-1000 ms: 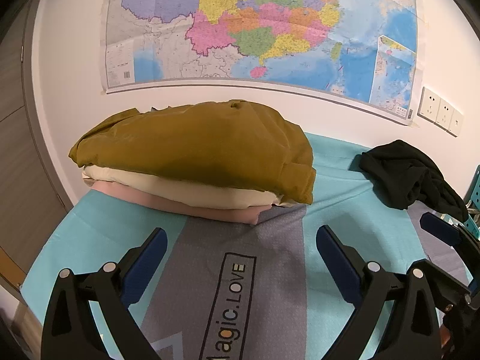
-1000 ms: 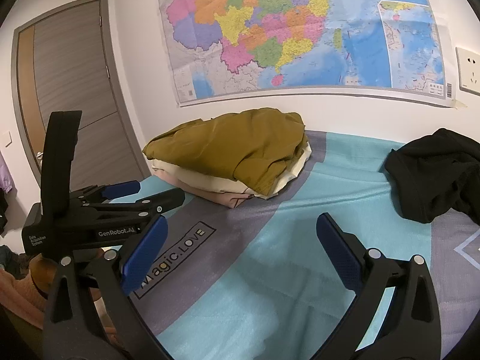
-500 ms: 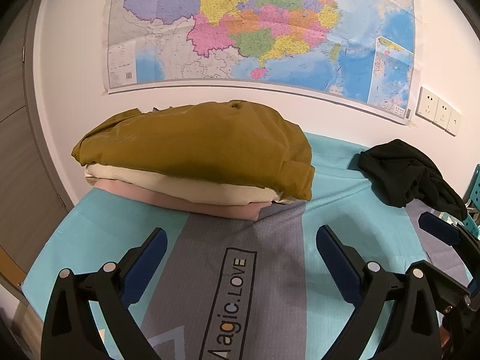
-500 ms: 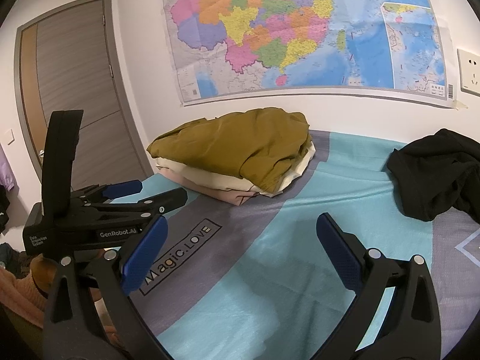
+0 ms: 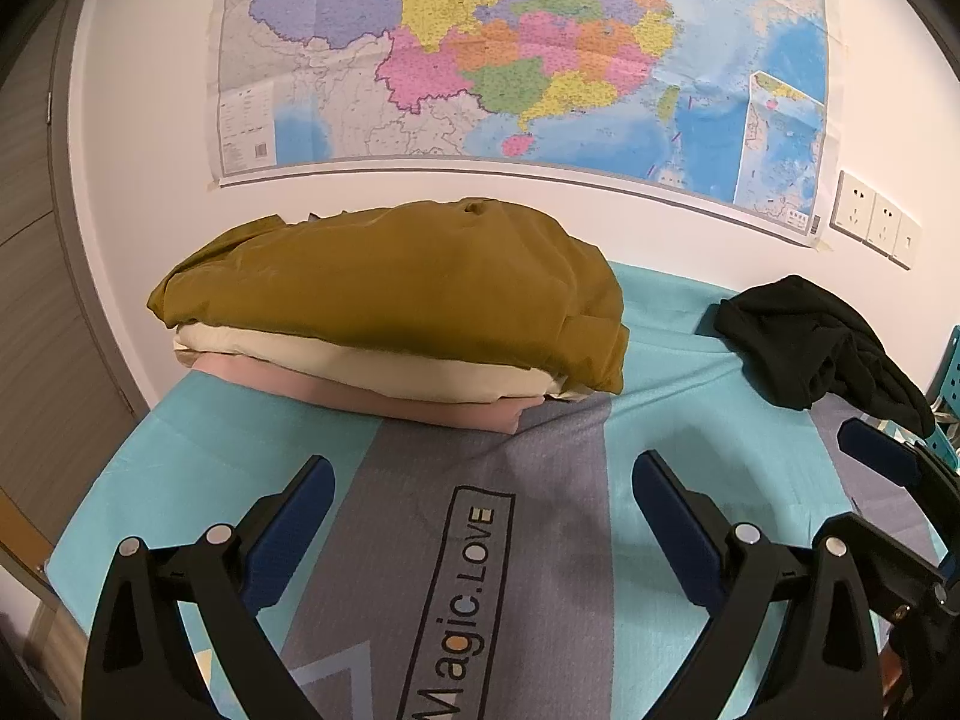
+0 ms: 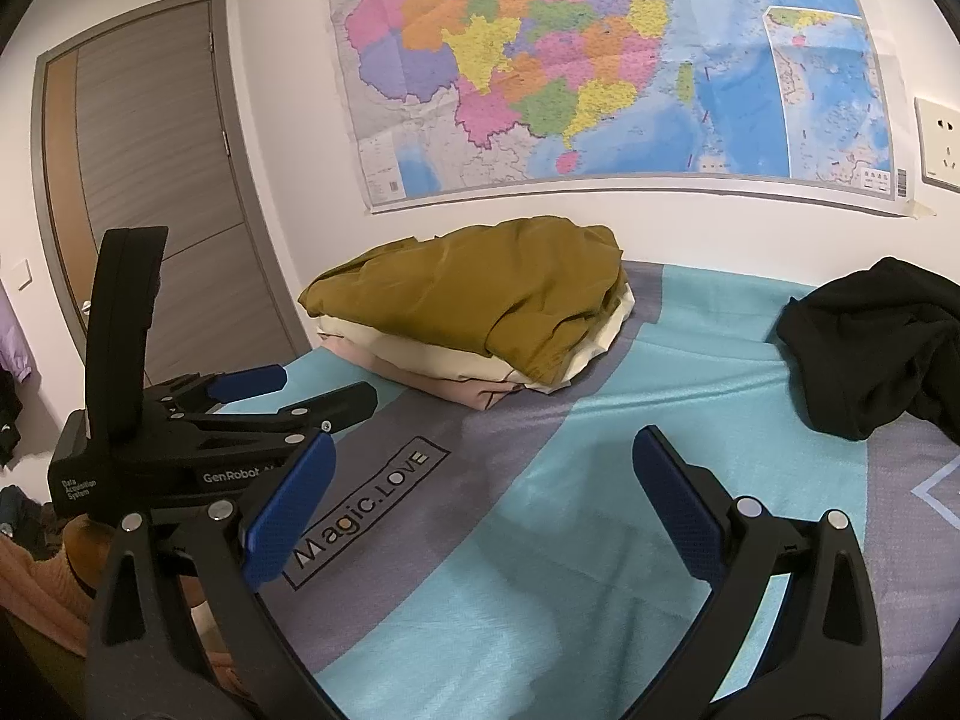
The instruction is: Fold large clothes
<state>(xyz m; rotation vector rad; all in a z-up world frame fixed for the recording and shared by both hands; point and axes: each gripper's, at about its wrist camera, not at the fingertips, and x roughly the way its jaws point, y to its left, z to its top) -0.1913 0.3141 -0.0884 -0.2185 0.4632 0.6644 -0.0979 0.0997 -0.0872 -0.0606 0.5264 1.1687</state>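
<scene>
A stack of folded clothes [image 5: 390, 312] [image 6: 480, 306] lies against the far wall: an olive-brown garment on top, a cream one under it, a pink one at the bottom. A crumpled black garment [image 5: 804, 348] [image 6: 882, 348] lies unfolded to the right. My left gripper [image 5: 480, 516] hangs open over the grey stripe of the bed cover, short of the stack, holding nothing. My right gripper [image 6: 483, 498] is open too, above the turquoise cover and between the stack and the black garment. The left gripper [image 6: 240, 420] also appears at the left of the right wrist view.
The turquoise and grey bed cover [image 5: 198, 438] carries a "Magic.LOVE" label [image 6: 366, 510]. A large map [image 5: 510, 60] hangs on the white wall, with power sockets [image 5: 876, 228] to its right. A grey door [image 6: 150, 192] stands left of the bed.
Both grippers have drawn back slightly from the stack, so it looks a little farther and higher in both views. Both stay open and the clothes have not moved.
</scene>
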